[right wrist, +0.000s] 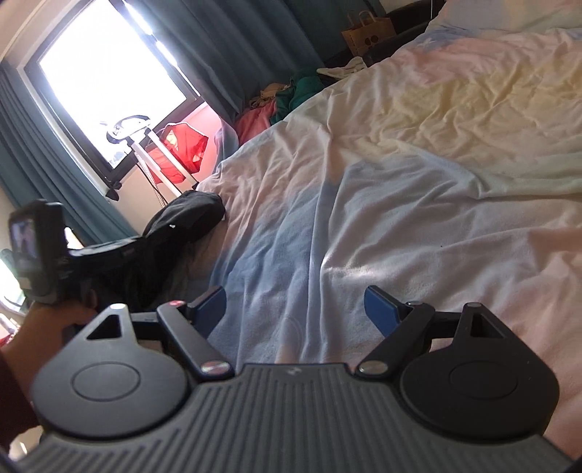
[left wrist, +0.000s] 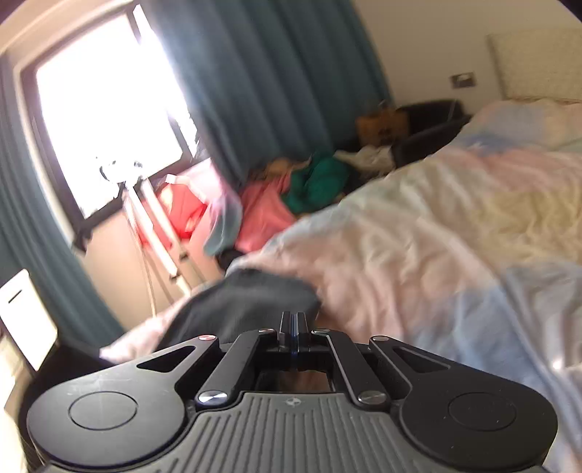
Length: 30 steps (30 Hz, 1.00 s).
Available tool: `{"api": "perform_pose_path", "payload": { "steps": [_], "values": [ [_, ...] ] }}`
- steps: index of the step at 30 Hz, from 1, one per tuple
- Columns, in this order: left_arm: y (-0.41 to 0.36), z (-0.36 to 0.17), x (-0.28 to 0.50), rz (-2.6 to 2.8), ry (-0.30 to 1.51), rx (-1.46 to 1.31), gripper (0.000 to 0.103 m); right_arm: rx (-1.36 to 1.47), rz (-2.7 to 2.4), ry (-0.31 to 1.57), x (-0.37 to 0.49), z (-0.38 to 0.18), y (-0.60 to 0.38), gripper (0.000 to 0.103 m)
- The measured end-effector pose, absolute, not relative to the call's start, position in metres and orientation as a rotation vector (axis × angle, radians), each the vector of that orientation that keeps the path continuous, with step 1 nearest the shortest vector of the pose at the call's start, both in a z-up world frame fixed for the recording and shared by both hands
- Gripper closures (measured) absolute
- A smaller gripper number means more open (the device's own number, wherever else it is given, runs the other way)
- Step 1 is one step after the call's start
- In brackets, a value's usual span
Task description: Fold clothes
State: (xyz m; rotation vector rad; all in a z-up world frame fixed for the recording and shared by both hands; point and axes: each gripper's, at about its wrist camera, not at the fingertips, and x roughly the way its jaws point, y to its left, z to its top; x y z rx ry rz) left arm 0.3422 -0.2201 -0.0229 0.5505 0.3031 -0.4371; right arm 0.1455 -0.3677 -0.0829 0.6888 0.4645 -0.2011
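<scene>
A dark grey garment [left wrist: 240,305] lies bunched at the near left edge of the bed, and it shows as a black heap in the right wrist view [right wrist: 182,222]. My left gripper [left wrist: 294,324] has its jaws closed together right at this garment's near edge; whether cloth is pinched between them is hidden. In the right wrist view the left gripper [right wrist: 109,251] and the hand holding it reach to the garment. My right gripper [right wrist: 294,305] is open and empty above the pale bedsheet [right wrist: 400,182].
A pile of pink, green and white clothes [left wrist: 291,196] lies beside the bed's far left side. A red garment [right wrist: 182,152] hangs on a white rack by the window. A brown paper bag [right wrist: 367,32] stands near a dark chair.
</scene>
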Motion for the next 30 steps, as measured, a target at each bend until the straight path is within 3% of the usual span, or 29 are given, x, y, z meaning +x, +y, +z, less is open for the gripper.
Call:
{"api": "perform_pose_path", "payload": {
  "steps": [6,10,13,17,22,27,30],
  "values": [
    [-0.269,0.049,0.271,-0.572,0.184,0.583,0.103,0.722,-0.217,0.423,0.121,-0.066,-0.375,0.018],
    [-0.264,0.025,0.275,-0.499,0.264,0.591,0.103,0.712,-0.224,0.402,0.103,-0.058,-0.378,0.018],
    [-0.246,-0.021,0.294,-0.417,0.345,0.699,0.09,0.741,-0.228,0.405,0.097,-0.06,-0.381,0.018],
    [-0.216,-0.095,0.327,-0.296,0.459,0.881,0.063,0.723,-0.224,0.421,0.106,-0.063,-0.377,0.018],
    [-0.183,-0.153,0.372,-0.222,0.519,0.961,0.051,0.705,-0.215,0.457,0.125,-0.073,-0.37,0.018],
    [-0.192,-0.175,0.411,-0.151,0.488,0.94,0.053,0.683,-0.213,0.51,0.146,-0.088,-0.363,0.018],
    [-0.2,-0.172,0.433,-0.101,0.509,0.857,0.077,0.697,-0.22,0.543,0.156,-0.097,-0.364,0.018]
  ]
}}
